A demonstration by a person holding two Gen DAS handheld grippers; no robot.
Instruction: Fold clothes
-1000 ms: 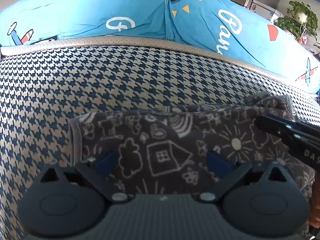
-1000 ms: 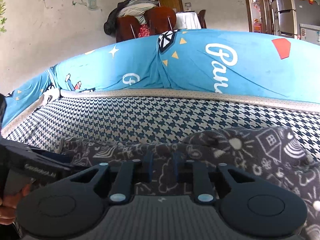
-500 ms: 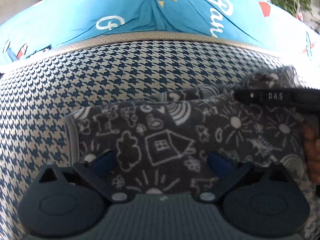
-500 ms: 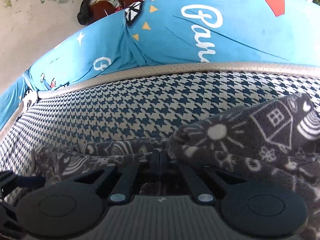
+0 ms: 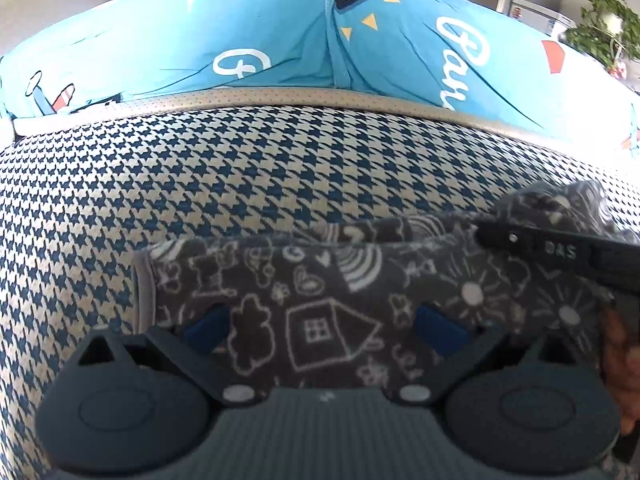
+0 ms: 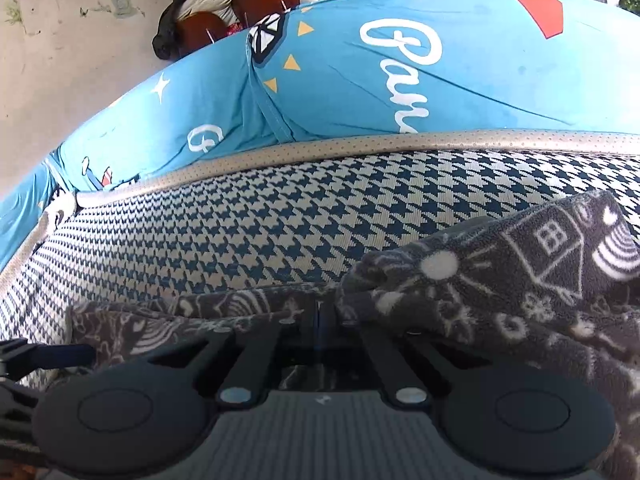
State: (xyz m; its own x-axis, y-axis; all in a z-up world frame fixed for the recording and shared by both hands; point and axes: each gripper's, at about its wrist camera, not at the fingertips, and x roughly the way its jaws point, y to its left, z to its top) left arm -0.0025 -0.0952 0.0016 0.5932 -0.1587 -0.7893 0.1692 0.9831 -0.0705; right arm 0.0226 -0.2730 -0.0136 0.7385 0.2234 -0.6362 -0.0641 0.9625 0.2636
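- A grey garment (image 5: 320, 280) with white doodle prints lies on the houndstooth cushion (image 5: 240, 184), below the blue cover (image 5: 280, 40).
- The left gripper (image 5: 324, 326) is spread wide, its blue pads (image 5: 208, 326) over the cloth without pinching it.
- The right gripper (image 6: 320, 320) is fully closed at a raised fold; cloth seems caught between the tips, though the pinch is hard to see.

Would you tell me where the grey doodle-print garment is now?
The grey garment lies on the houndstooth cushion, in front of the blue backrest cover, just ahead of the left gripper.
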